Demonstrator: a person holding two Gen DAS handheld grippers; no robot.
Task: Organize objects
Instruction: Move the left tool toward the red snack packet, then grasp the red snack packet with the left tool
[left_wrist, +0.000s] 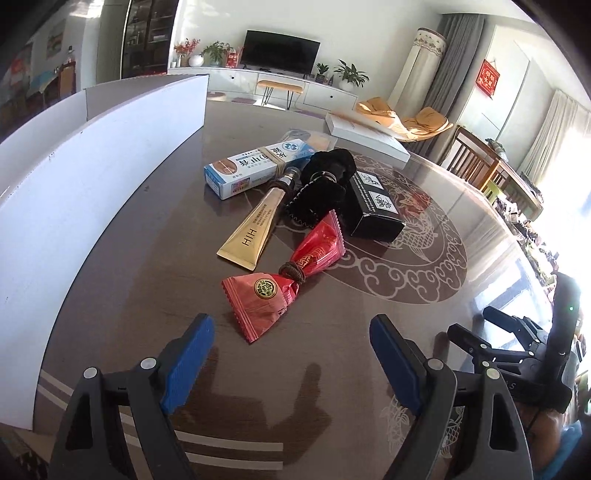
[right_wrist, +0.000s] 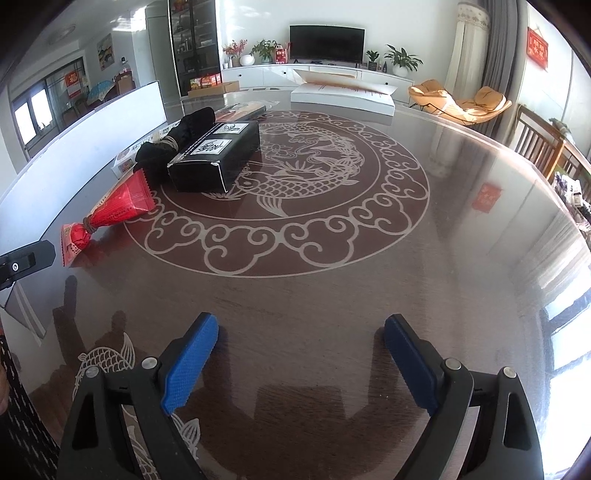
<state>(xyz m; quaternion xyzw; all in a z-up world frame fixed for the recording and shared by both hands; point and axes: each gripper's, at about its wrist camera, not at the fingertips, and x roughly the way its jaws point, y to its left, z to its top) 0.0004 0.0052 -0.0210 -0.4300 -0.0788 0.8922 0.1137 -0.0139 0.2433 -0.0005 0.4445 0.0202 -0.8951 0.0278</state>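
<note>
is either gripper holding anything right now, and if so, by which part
Nothing is held. The left gripper is open above the table, short of the red packet. The right gripper is open over bare tabletop.

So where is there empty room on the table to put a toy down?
Bare tabletop lies right of the black box and ahead of the right gripper. It's crowded between the white box wall and the red packet.

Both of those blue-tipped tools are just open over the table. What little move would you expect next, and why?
Probably the left tool eases forward onto the red packet. Its jaws are open and empty, and that packet lies nearest, straight ahead of it, in front of the gold tube and black box. The right tool faces bare table.
</note>
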